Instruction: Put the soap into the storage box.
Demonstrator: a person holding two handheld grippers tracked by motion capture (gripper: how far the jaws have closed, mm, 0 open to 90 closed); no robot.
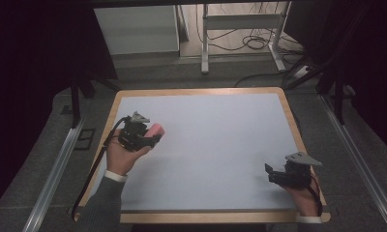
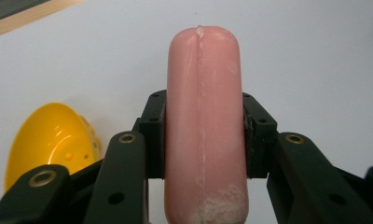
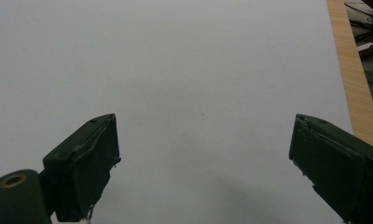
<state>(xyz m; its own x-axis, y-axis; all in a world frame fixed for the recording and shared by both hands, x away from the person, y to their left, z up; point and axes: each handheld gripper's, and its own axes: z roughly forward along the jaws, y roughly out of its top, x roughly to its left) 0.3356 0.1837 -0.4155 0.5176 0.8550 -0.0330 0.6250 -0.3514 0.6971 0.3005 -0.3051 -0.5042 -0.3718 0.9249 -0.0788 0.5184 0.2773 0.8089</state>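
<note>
A pink sausage-shaped cylinder stands lengthwise between the jaws of my left gripper, which is shut on it; both pads press its sides. From above, the left gripper is held over the table's left side with the pink cylinder's end poking out to the right. Below the left jaw lies a yellow rounded object on the white surface. At the table's front right my right gripper rests low, and its fingers stand wide apart with nothing between them.
The white table top has a wooden rim, visible also as the wooden rim at the right. Beyond the table are a grey floor, a desk frame and cables. Metal rails run along both sides.
</note>
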